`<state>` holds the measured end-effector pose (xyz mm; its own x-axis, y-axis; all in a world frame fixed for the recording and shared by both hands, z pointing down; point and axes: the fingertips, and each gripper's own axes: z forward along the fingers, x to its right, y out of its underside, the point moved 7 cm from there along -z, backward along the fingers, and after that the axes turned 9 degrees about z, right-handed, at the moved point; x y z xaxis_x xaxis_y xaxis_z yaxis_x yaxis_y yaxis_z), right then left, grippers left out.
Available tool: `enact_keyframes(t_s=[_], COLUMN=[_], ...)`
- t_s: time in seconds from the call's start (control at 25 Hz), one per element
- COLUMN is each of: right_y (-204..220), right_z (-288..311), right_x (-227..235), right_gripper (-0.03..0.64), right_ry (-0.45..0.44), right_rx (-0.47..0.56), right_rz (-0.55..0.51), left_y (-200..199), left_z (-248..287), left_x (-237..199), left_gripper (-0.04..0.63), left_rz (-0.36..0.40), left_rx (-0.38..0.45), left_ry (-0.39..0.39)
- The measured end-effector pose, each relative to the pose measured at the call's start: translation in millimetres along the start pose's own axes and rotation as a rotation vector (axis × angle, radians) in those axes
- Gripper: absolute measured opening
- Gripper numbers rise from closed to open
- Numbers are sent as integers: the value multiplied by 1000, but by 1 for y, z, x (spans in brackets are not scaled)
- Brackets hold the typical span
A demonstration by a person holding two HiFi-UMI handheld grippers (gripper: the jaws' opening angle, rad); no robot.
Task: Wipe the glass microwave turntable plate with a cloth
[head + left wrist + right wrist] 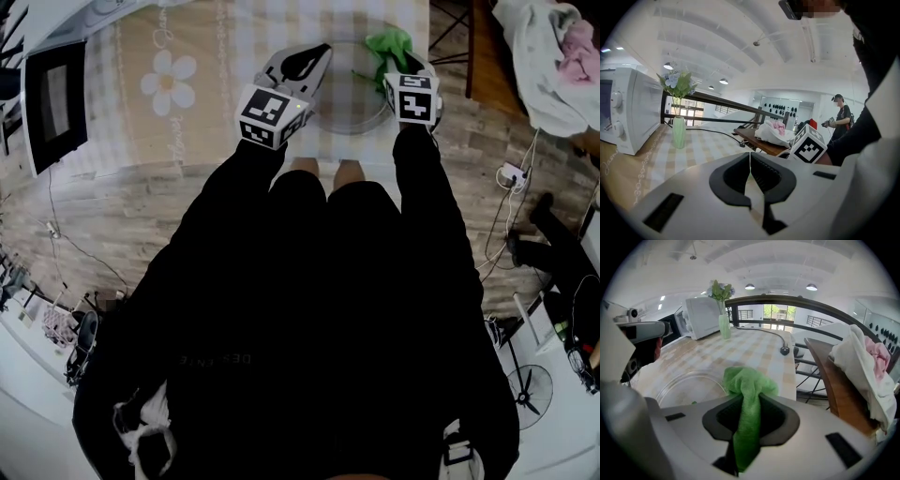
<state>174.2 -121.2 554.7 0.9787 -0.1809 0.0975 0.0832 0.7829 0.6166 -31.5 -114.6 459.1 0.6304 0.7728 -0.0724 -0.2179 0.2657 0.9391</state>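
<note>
The clear glass turntable plate point(347, 105) lies flat on the checked tablecloth, and the right gripper view shows its rim point(684, 385) just beyond the jaws. My right gripper point(405, 64) is shut on a green cloth point(747, 390), which bunches up over the plate's right edge point(387, 45). My left gripper point(322, 52) hovers at the plate's left rim. Its jaws point(750, 157) are pressed together and I see nothing between them. In the right gripper view the left gripper's body point(642, 333) shows at the left, above the plate.
A white microwave point(52, 103) stands at the table's left end, with a pale green vase of flowers point(678, 131) beside it. A cable with a plug point(785, 350) lies on the cloth. To the right a wooden table point(834, 390) holds piled clothes point(553, 56).
</note>
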Motion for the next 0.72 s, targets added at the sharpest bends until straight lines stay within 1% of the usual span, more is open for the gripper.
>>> enact_keyframes(t_s=[0.16, 0.32, 0.48, 0.72], right_y=[2, -7, -22, -40], right_z=[-8, -23, -34, -38], right_x=[17, 20, -1, -56], right_gripper=[92, 92, 92, 92], right_ry=[44, 44, 6, -100], right_rx=[2, 50, 99, 145], right_rz=[10, 41, 37, 24], left_y=[-1, 2, 8, 17], left_z=[-9, -22, -36, -54], left_x=[-2, -9, -21, -36], left_gripper=[21, 21, 21, 21], left_rz=[8, 7, -5, -19], left_rx=[3, 0, -6, -13], left_ry=[-15, -49, -90, -150])
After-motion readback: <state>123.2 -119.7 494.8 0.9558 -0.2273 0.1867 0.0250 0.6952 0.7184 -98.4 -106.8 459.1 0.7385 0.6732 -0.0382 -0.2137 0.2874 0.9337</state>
